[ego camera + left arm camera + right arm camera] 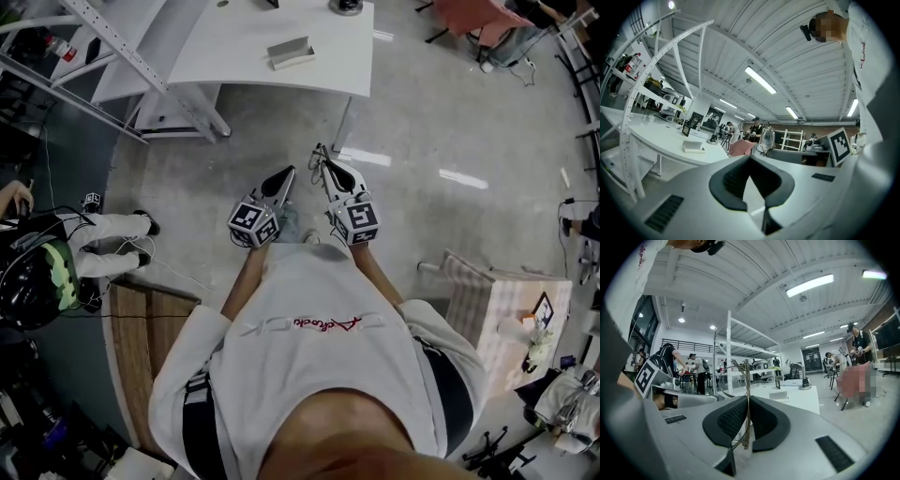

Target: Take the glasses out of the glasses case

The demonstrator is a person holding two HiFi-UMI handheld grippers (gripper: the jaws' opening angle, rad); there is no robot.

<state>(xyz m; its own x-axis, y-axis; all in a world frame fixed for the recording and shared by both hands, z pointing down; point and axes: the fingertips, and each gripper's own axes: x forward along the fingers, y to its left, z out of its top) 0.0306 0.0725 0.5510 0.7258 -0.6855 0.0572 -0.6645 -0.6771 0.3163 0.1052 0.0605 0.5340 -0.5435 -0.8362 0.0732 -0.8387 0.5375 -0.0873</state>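
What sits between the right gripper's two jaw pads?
The glasses, their thin metal frame pinched by the right gripper; the right gripper view shows it.

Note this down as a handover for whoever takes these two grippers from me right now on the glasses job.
Left gripper: jaws together, nothing between them.
Right gripper: shut on the glasses, pinching the thin wire frame, lenses out ahead of the jaws.
Both grippers are held close to the chest, standing back from the white table.
What looks like the glasses case lies on that table, apart from both grippers; open or closed, I cannot tell.
Done: glasses are out of the case.
Left: probably just setting the glasses down safely; keep the grip gentle.
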